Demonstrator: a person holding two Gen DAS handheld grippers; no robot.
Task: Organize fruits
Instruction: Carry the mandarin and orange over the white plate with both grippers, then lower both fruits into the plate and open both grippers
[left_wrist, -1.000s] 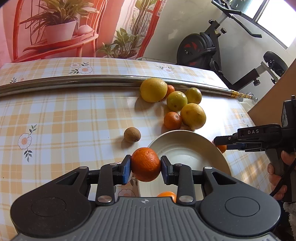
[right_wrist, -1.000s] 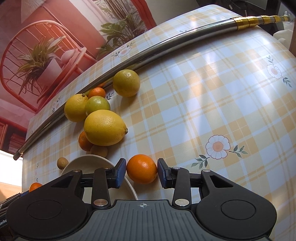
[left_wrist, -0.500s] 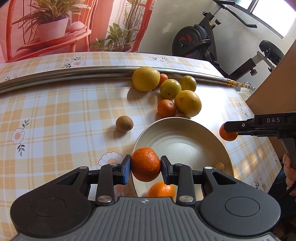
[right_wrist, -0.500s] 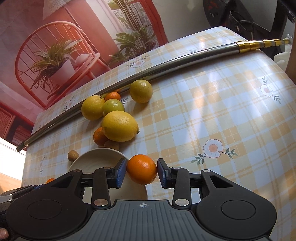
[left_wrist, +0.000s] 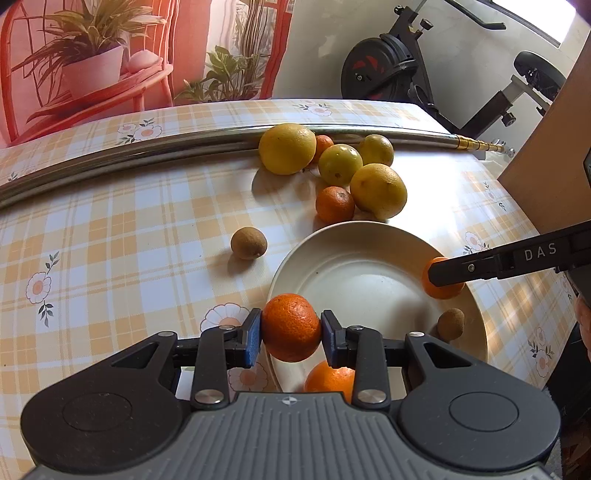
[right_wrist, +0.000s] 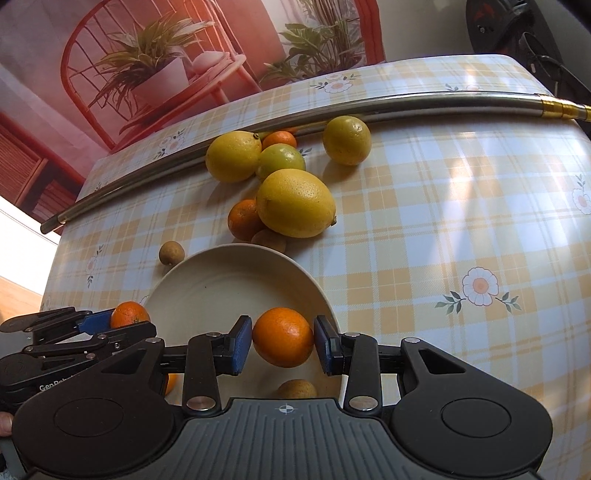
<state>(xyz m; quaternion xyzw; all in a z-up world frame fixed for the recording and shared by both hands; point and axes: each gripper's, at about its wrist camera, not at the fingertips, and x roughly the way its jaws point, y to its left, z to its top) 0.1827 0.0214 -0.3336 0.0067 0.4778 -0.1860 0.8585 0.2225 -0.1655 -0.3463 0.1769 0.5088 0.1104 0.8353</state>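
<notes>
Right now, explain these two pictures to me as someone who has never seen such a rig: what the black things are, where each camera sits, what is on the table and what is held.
There is no robot. A person holds a two-finger gripper in each hand, and each carries a camera looking along its fingers.

In the left view, the left gripper is shut on an orange above the white plate's near rim. In the right view, the right gripper is shut on another orange over the same plate.

The plate already holds an orange and a small brown fruit. Lemons, small oranges and another brown fruit wait on the checked tablecloth beside a metal rod.
</notes>
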